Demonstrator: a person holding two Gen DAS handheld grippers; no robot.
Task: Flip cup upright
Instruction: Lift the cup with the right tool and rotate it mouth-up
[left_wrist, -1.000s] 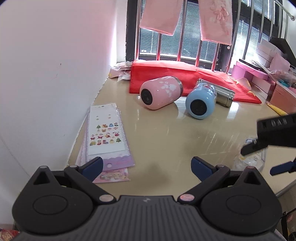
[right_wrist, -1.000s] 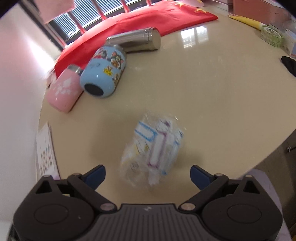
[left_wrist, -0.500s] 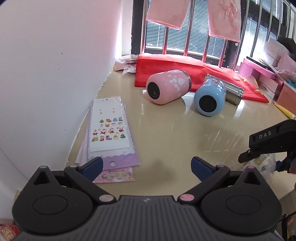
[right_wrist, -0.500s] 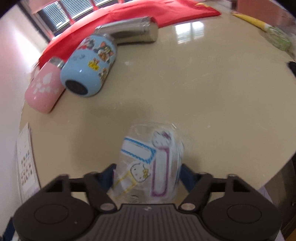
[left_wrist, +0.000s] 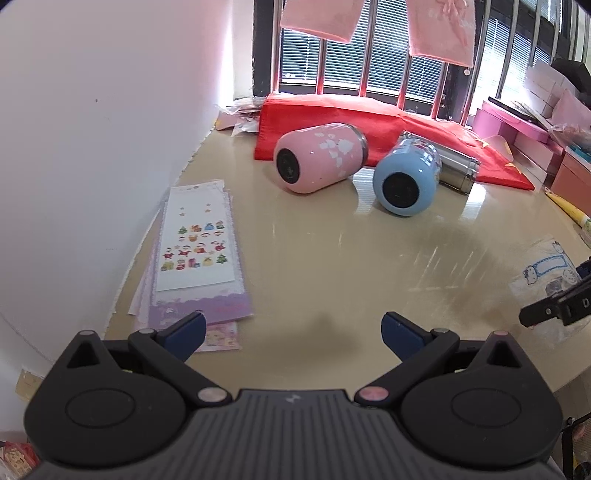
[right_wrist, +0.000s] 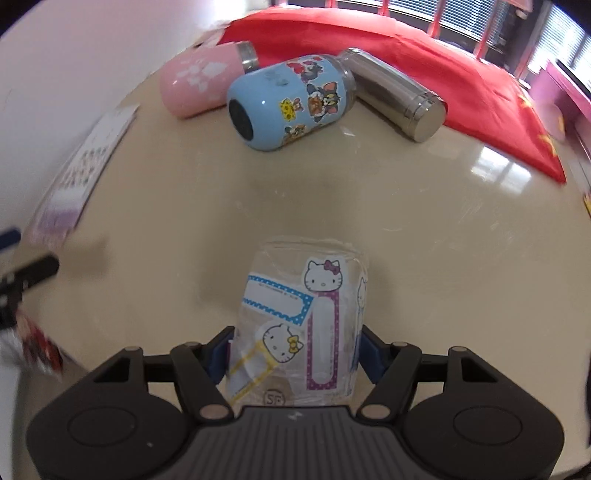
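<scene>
Right now the clear sticker cup (right_wrist: 295, 325) sits between the right gripper (right_wrist: 295, 350) fingers, both blue pads pressed against its sides, so it's clamped. Cup body extends forward from the fingers over the beige table (right_wrist: 424, 229); whether it touches the surface, can't tell. In the left wrist view the same cup (left_wrist: 546, 266) shows at the far right edge, with part of the right gripper (left_wrist: 561, 306) just below it.

Left gripper (left_wrist: 291, 328) is spread wide, nothing between the pads, hovering near the sticker sheets (left_wrist: 195, 243).

Versus 0.5 s ago: the cup's far end has swung up in the right view, stickers now facing the camera more squarely. A second ago the fingers were wide apart with the cup lying loose ahead of them.

Background: pink cup (right_wrist: 199, 81), blue cartoon cup (right_wrist: 291, 99) and steel flask (right_wrist: 399, 92) all lie on their sides by the red cloth (right_wrist: 424, 51).
</scene>
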